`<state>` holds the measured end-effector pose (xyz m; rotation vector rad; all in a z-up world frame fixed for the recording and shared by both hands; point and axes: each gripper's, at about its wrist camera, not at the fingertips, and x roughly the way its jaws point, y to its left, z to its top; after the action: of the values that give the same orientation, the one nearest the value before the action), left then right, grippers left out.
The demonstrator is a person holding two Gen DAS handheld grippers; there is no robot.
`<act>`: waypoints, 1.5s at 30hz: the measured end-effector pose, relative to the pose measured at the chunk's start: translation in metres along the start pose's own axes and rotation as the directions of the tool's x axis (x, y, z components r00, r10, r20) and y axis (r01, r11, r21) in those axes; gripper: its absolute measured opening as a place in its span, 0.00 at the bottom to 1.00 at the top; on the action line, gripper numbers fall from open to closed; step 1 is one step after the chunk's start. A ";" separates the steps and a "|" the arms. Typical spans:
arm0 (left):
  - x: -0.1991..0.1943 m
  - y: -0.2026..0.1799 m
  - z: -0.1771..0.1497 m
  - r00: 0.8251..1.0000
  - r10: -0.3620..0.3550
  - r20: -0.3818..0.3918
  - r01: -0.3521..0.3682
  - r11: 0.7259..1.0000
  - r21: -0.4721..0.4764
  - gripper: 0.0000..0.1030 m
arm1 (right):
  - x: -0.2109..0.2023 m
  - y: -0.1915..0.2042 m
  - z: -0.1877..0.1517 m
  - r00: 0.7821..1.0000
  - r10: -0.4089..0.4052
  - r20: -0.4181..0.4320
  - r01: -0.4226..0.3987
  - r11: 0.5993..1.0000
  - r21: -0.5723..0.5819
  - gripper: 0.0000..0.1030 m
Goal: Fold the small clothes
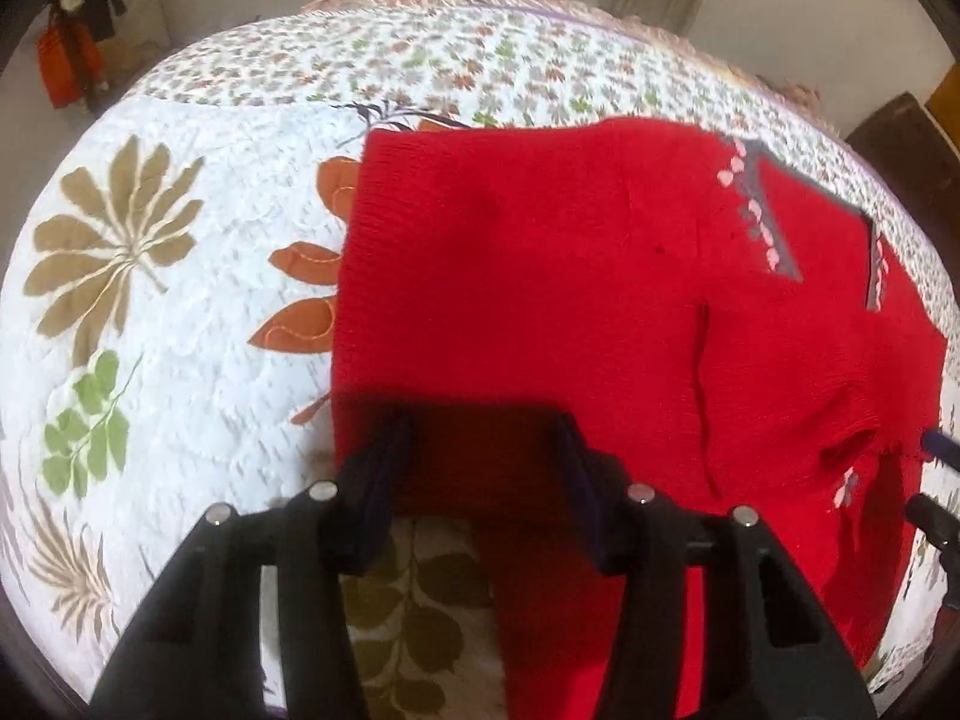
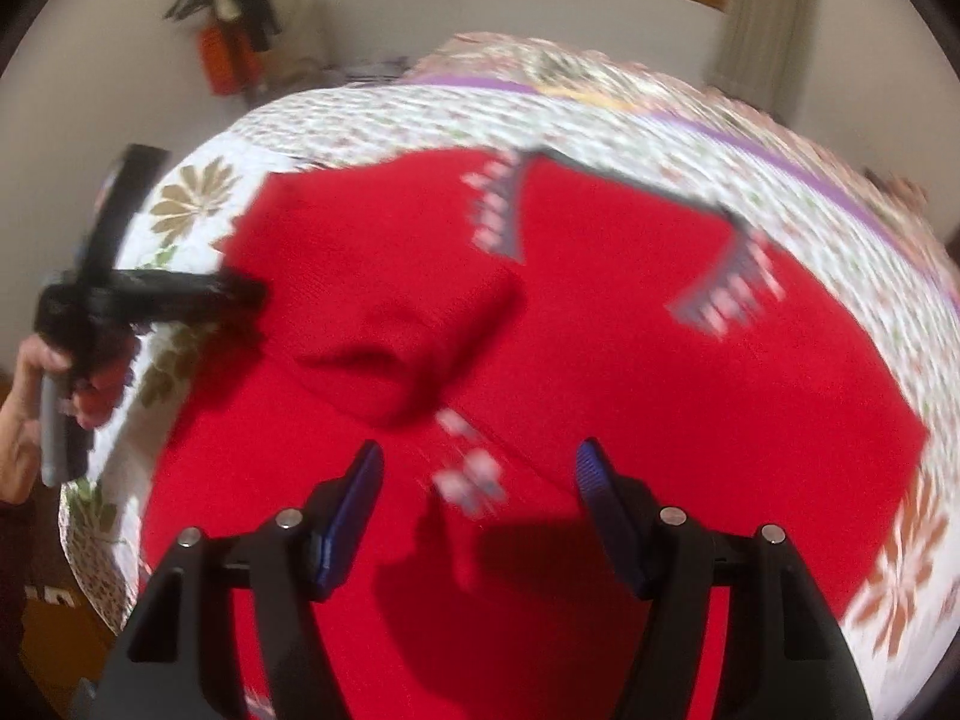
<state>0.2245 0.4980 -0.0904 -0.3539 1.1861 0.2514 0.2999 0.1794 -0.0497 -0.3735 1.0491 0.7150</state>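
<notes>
Red sweater (image 1: pixel 540 276) with grey-pink trim; white leaf-print bedspread (image 1: pixel 198 312).

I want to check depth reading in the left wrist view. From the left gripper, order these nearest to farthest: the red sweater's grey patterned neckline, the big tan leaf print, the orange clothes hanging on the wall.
1. Grey patterned neckline, right, on the red sweater.
2. Tan leaf print, left, on the bedcover; close to the neckline, hard to separate.
3. Orange hanging clothes, far upper left, beyond the bed.
Measured from the left gripper.

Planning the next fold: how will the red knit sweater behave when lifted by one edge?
The red knit sweater probably droops limply; its folded sleeve already lies bunched. The ribbed knit likely grips the quilt instead of sliding. It looks light, so one claw should manage it.
</notes>
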 end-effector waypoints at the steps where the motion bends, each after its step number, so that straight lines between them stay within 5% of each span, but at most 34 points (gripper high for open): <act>1: 0.002 0.001 0.002 1.000 -0.008 -0.006 0.008 1.000 -0.001 0.49 | 0.004 0.008 0.007 1.000 0.003 0.001 -0.003 1.000 -0.019 0.65; 6: 0.008 0.004 0.005 1.000 -0.027 -0.014 0.027 1.000 0.015 0.49 | 0.035 0.044 0.038 0.999 -0.040 -0.030 0.035 0.991 -0.133 0.64; 8: 0.010 0.006 0.006 0.999 -0.035 -0.014 0.035 0.999 0.017 0.49 | 0.051 0.051 0.043 0.996 -0.069 -0.059 0.059 0.985 -0.162 0.57; 11: 0.013 0.015 0.004 0.998 -0.056 -0.017 0.056 0.998 0.000 0.49 | 0.069 0.044 0.045 0.988 -0.122 -0.097 0.108 0.983 -0.147 0.33; 13: 0.011 0.019 -0.001 0.998 -0.064 -0.016 0.064 0.998 -0.007 0.50 | 0.071 0.032 0.043 0.989 -0.103 -0.103 0.093 0.991 -0.099 0.19; 15: 0.013 0.022 -0.002 0.998 -0.068 -0.013 0.068 0.998 -0.006 0.50 | 0.065 0.015 0.038 0.995 -0.055 -0.085 0.053 0.998 -0.022 0.17; 21: 0.017 0.028 -0.005 0.997 -0.081 -0.002 0.081 0.997 -0.017 0.50 | 0.043 -0.052 0.007 0.991 0.129 -0.039 -0.114 0.957 0.268 0.19; 24: 0.015 0.034 -0.010 0.997 -0.079 0.005 0.079 0.997 -0.014 0.50 | 0.036 -0.069 -0.011 0.996 0.075 -0.053 -0.056 0.954 0.296 0.37; 30: 0.017 0.030 -0.017 0.998 -0.067 0.014 0.067 0.998 -0.005 0.51 | 0.009 -0.077 -0.026 0.999 -0.026 -0.031 0.033 0.961 0.274 0.38; 36: 0.014 0.020 -0.022 0.997 -0.075 0.019 0.075 0.997 -0.003 0.51 | -0.016 -0.086 -0.017 0.998 -0.066 0.011 0.061 0.962 0.268 0.56; 45: 0.015 0.024 -0.025 0.996 -0.086 0.025 0.086 0.996 -0.001 0.56 | 0.014 -0.141 -0.035 0.994 0.102 -0.033 -0.073 0.869 0.489 0.56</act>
<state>0.1997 0.5104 -0.1156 -0.4015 1.1435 0.1816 0.3790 0.0613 -0.0855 0.0938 1.2650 0.4952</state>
